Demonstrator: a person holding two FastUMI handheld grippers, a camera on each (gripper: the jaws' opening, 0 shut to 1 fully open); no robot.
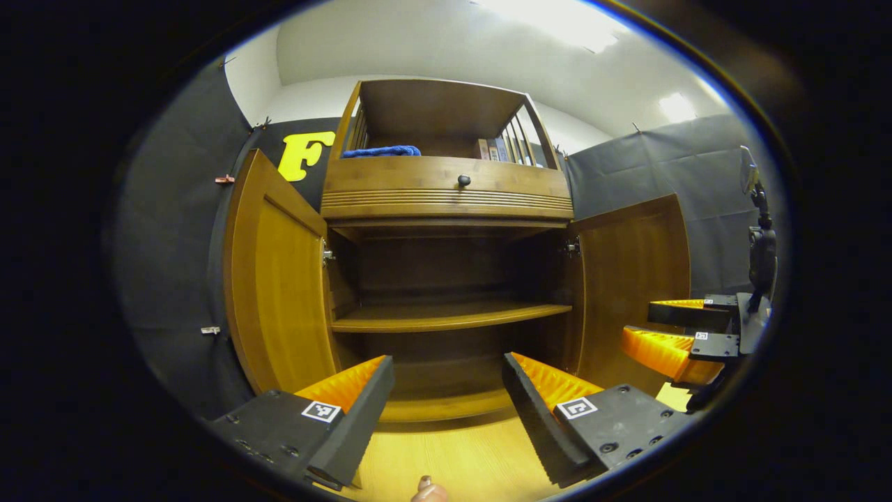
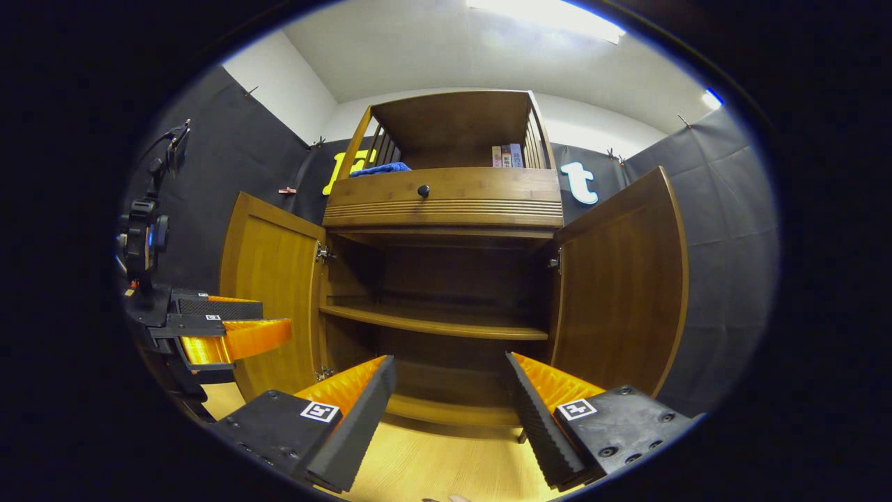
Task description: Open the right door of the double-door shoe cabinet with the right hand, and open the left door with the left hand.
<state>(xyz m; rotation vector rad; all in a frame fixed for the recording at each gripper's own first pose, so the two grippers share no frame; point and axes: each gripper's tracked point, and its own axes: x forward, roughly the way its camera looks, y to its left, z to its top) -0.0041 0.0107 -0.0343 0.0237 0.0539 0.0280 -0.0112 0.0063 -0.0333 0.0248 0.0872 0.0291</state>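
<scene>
Nearest in the left gripper view, the left gripper (image 1: 446, 411) has its fingers spread wide with nothing between them, above the pale wooden floor (image 1: 453, 460); in the right gripper view the right gripper (image 2: 449, 411) is likewise wide apart and empty. Each gripper also appears off to the side in the other's view, well clear of the wood. Beyond them the shoe cabinet (image 2: 446, 202) stands with both doors swung out: the left door (image 1: 275, 286) and the right door (image 2: 620, 279) are open, showing a bare inner shelf (image 1: 446, 317). Judged from this, the opening looks done, so the remaining risks are small: a hand drifting forward or sideways could knock a door edge and swing it partly shut, or push it against its hinges (image 2: 322, 252). Farther up, a drawer knob (image 2: 423, 189), a blue cloth (image 2: 380, 169) and some books (image 2: 507, 155) sit well out of reach of any such bump.
</scene>
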